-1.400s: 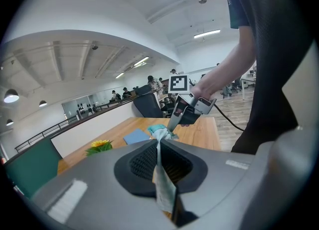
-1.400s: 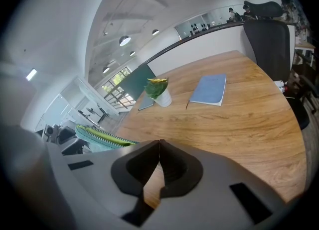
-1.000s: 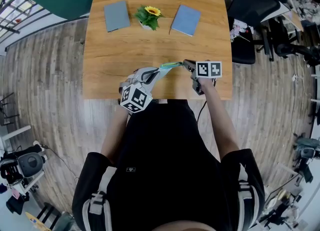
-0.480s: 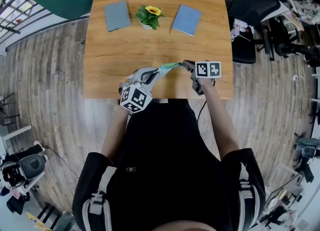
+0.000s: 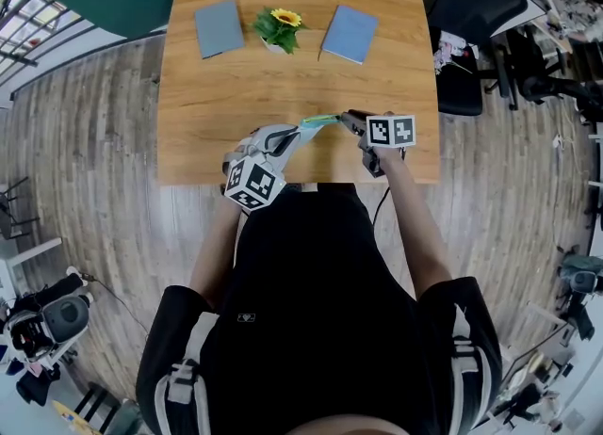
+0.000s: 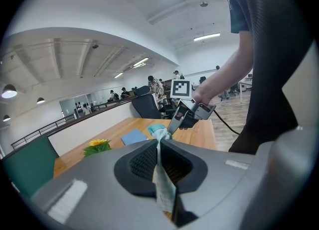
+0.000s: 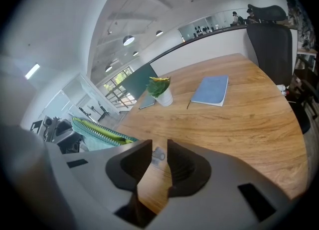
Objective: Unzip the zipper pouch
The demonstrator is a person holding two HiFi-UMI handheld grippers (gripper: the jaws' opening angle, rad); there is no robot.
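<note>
The pouch (image 7: 92, 141) is teal with a lime zipper (image 7: 103, 133), the table (image 5: 283, 85) wood-grained, the sunflower (image 5: 287, 19) yellow.

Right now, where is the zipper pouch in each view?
Head view: zipper pouch just above picture centre, near the table's front edge.
Left gripper view: pouch at bottom centre, edge-on, clamped in the left gripper.
Right gripper view: pouch at left, zipper showing.
Shared landmark: sunflower pot.
</note>
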